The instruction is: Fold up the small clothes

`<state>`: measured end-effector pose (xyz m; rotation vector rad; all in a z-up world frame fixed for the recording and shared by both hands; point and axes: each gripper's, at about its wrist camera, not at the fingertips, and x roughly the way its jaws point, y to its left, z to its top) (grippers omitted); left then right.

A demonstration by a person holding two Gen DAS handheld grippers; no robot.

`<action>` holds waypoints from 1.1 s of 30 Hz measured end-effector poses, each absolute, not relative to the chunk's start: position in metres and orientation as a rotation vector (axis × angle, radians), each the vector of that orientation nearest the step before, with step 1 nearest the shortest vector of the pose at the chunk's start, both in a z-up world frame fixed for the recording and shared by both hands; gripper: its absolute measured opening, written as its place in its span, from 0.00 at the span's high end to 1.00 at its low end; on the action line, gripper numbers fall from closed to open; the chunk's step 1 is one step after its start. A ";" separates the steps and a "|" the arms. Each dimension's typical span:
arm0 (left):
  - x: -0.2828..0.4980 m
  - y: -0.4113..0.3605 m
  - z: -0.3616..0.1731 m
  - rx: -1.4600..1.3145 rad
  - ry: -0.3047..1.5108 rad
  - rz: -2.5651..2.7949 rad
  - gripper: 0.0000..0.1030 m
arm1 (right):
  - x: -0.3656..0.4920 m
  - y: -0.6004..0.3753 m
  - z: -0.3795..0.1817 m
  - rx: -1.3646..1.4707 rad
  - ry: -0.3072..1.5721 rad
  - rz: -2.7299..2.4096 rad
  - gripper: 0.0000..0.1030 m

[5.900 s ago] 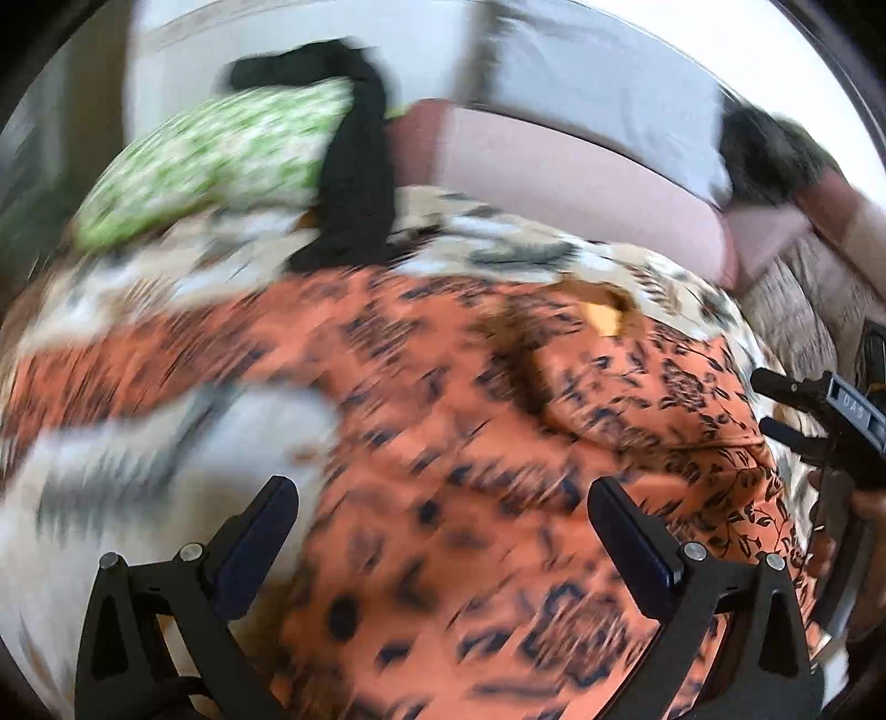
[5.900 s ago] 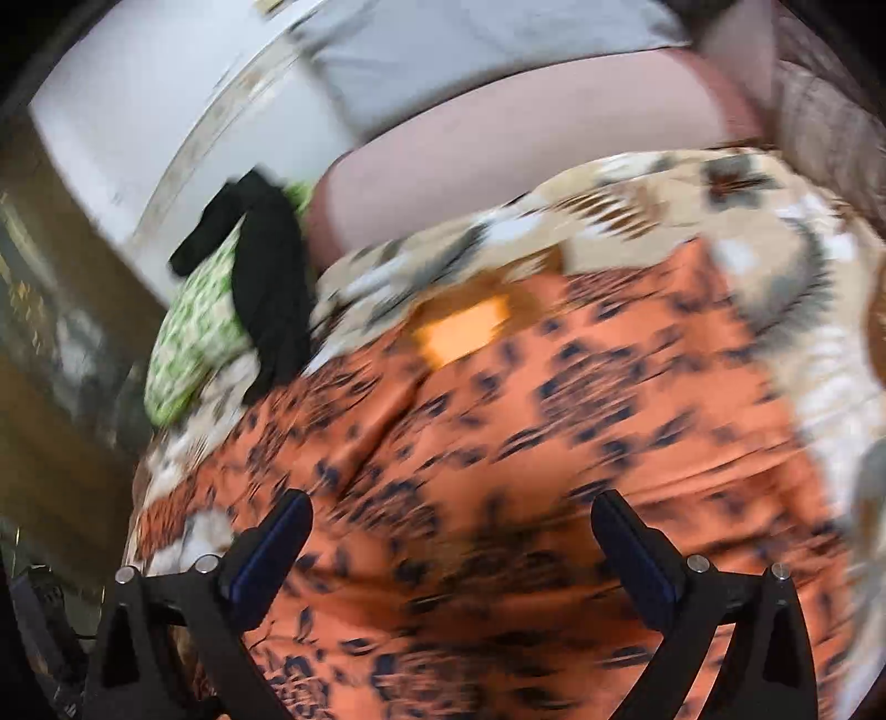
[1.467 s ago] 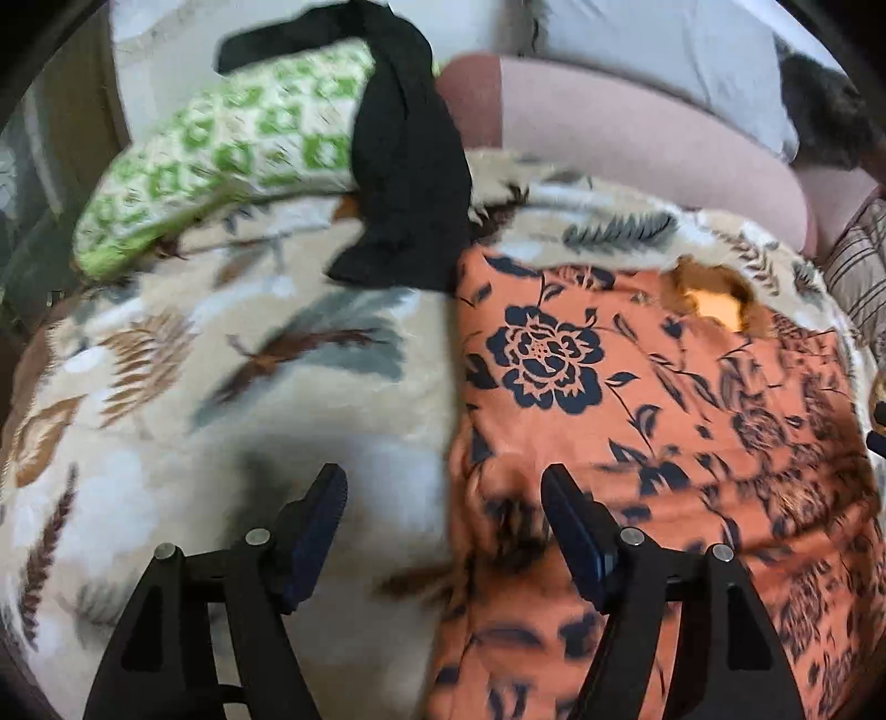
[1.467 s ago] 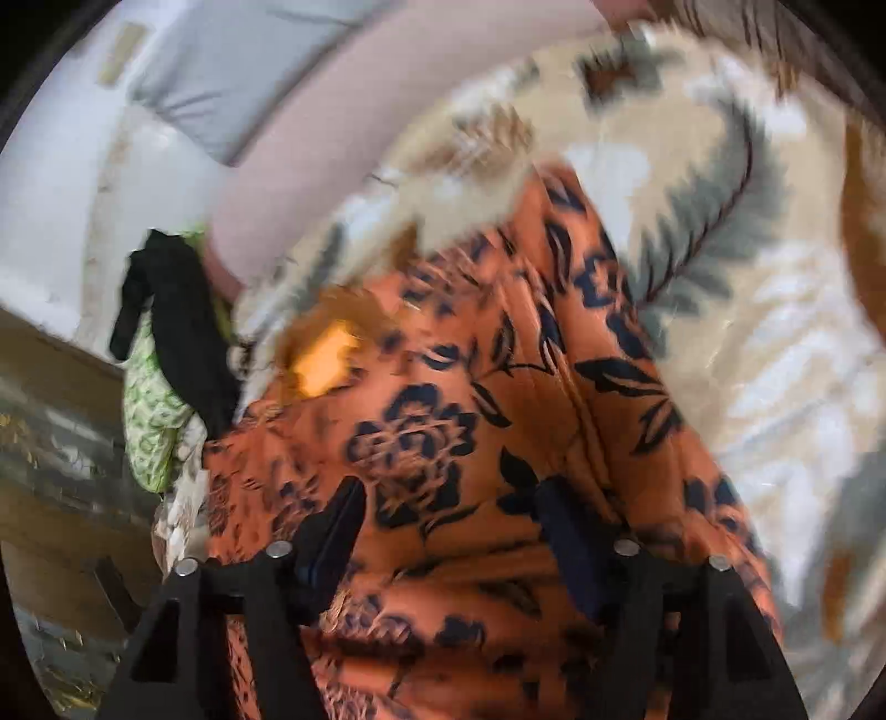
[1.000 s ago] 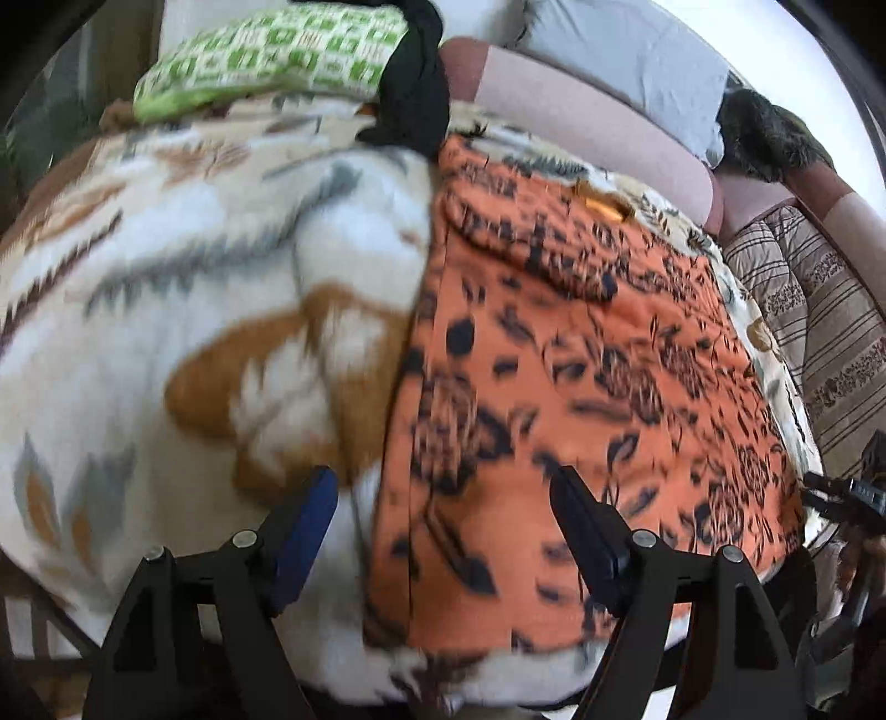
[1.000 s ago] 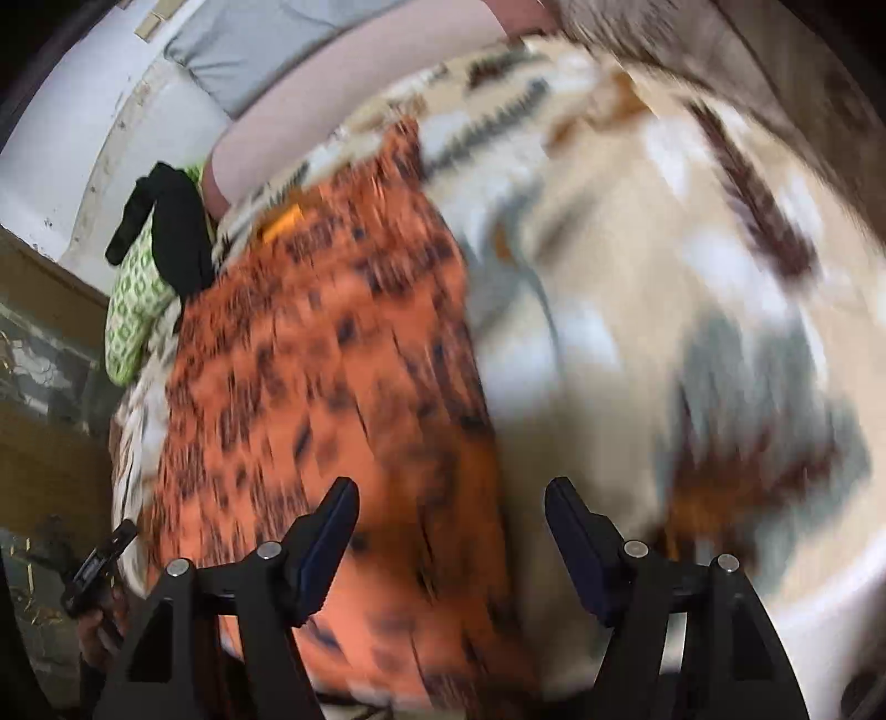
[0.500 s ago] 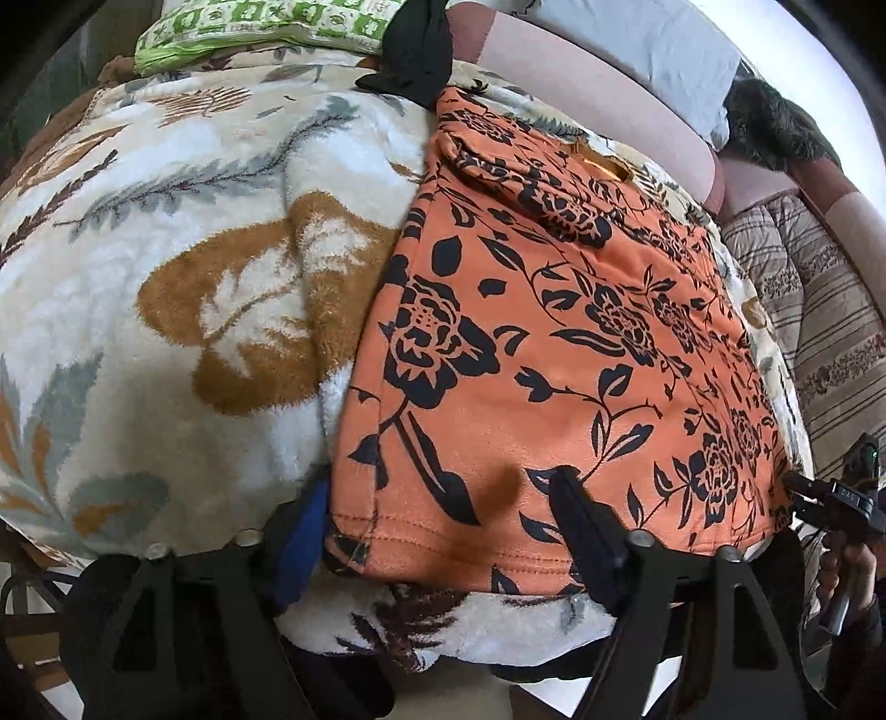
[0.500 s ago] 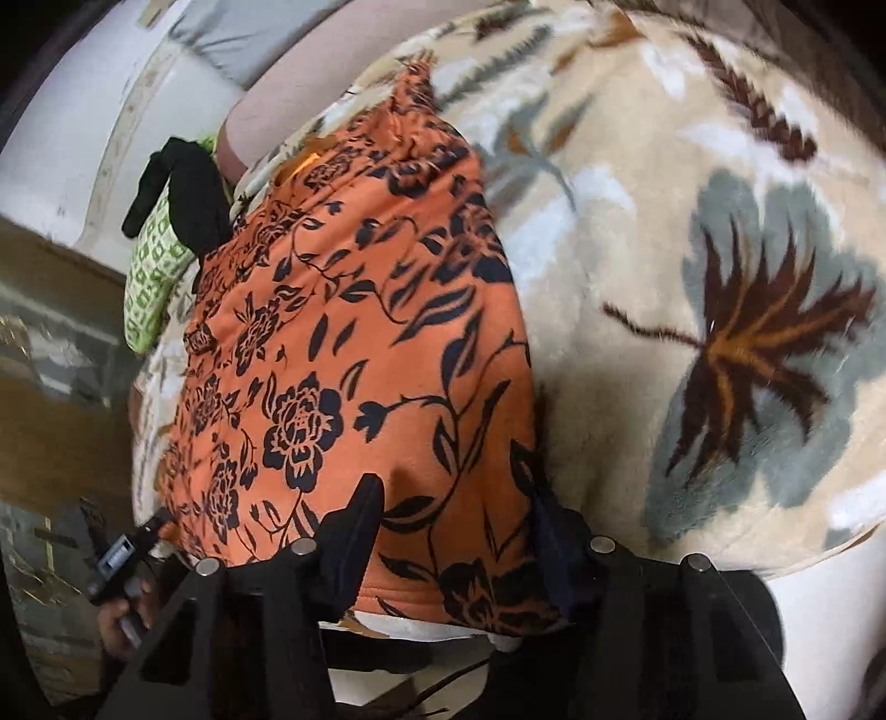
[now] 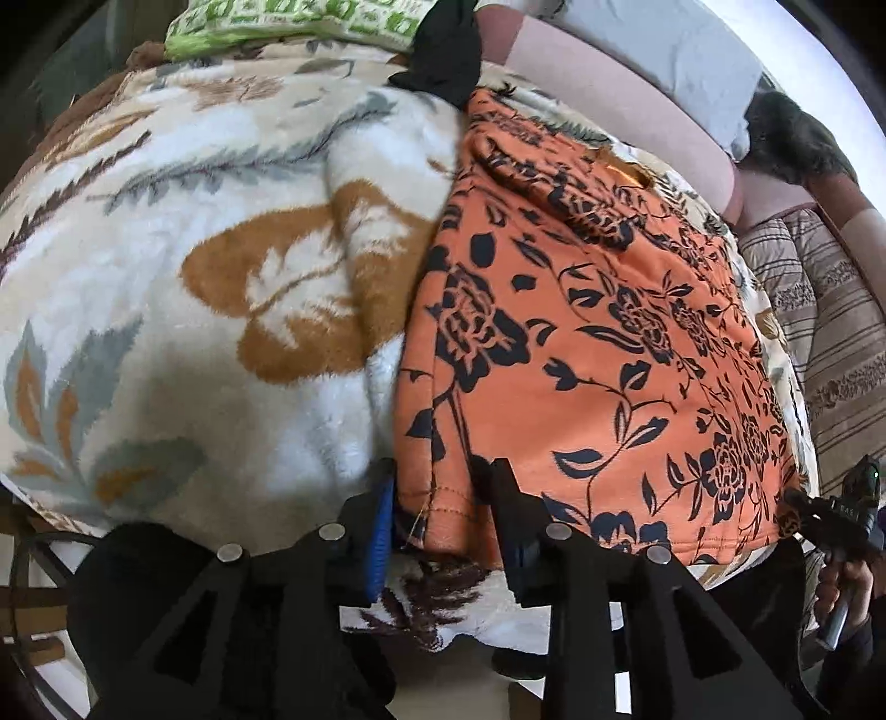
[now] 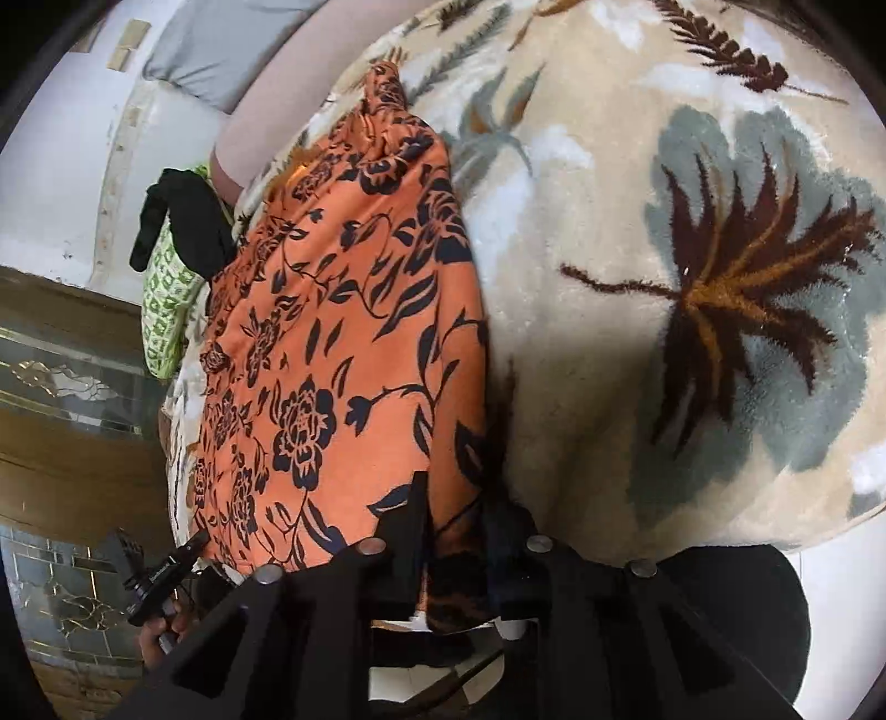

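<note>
A fleece blanket (image 9: 183, 266), cream with brown and grey leaf prints, covers the bed and fills most of both views. In the left wrist view a green-and-white pillow (image 9: 288, 22) lies at the far left end, with a black cloth (image 9: 443, 52) draped over its edge and touching the far corner of the orange garment (image 9: 598, 343). That garment, orange with a black flower print, lies flat on the blanket right of centre, its near hem hanging at the bed's front edge. Behind it run a pink bolster (image 9: 614, 111) and a grey pillow (image 9: 664, 39), and a striped cover (image 9: 830, 343) lies at the far right.

The left gripper (image 9: 443, 509) has its jaws narrowed on the hem's left corner, cloth pinched between them. At the right edge of that view the right gripper (image 9: 830, 520) meets the hem's other corner; white lettering on its body is too small to read.

In the right wrist view a white wall (image 10: 61, 155) and a dark panel with gilt ornament (image 10: 66, 387) stand at left, with the left gripper (image 10: 160, 570) below them. The garment (image 10: 343, 354) runs up the middle, and the right gripper (image 10: 454, 537) seems closed on its near right corner, though shadow hides the contact. Blanket (image 10: 720, 288) fills the right.
</note>
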<state>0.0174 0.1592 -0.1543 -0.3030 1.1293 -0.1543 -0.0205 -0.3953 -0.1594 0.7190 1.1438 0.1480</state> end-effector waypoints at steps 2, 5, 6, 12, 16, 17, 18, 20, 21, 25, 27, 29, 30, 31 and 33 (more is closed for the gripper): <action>0.018 0.156 -0.155 -0.274 1.145 -0.161 0.90 | -0.019 -0.397 -0.164 0.724 1.159 0.151 0.76; 0.014 0.156 -0.139 -0.291 1.091 -0.172 0.91 | -0.019 -0.400 -0.159 0.730 1.157 0.167 0.92; 0.011 0.158 -0.126 -0.304 1.054 -0.181 0.91 | -0.022 -0.400 -0.150 0.737 1.124 0.189 0.93; 0.022 0.168 -0.148 -0.363 1.111 -0.168 0.86 | -0.023 -0.418 -0.142 0.768 1.090 0.161 0.90; 0.025 0.165 -0.159 -0.357 1.132 -0.141 0.70 | -0.021 -0.413 -0.168 0.807 1.139 0.168 0.82; 0.024 0.163 -0.155 -0.343 1.118 -0.146 0.58 | -0.022 -0.412 -0.166 0.804 1.126 0.184 0.67; 0.023 0.162 -0.153 -0.325 1.104 -0.146 0.53 | -0.021 -0.411 -0.165 0.808 1.119 0.204 0.56; 0.026 0.158 -0.157 -0.306 1.123 -0.143 0.62 | -0.018 -0.407 -0.166 0.803 1.120 0.230 0.39; 0.028 0.158 -0.161 -0.305 1.145 -0.134 0.90 | -0.016 -0.405 -0.166 0.782 1.137 0.228 0.41; 0.028 0.161 -0.158 -0.330 1.143 -0.154 0.90 | -0.012 -0.398 -0.163 0.731 1.178 0.220 0.91; 0.024 0.163 -0.158 -0.333 1.154 -0.161 0.91 | -0.014 -0.398 -0.159 0.736 1.177 0.226 0.92; 0.025 0.162 -0.155 -0.332 1.163 -0.167 0.91 | -0.011 -0.399 -0.159 0.753 1.184 0.238 0.92; 0.028 0.161 -0.149 -0.339 1.160 -0.180 0.91 | -0.008 -0.400 -0.160 0.759 1.185 0.246 0.92; 0.031 0.158 -0.141 -0.348 1.144 -0.203 0.91 | -0.002 -0.400 -0.155 0.771 1.176 0.263 0.92; 0.042 0.153 -0.115 -0.341 1.094 -0.251 0.91 | 0.008 -0.399 -0.143 0.792 1.139 0.307 0.92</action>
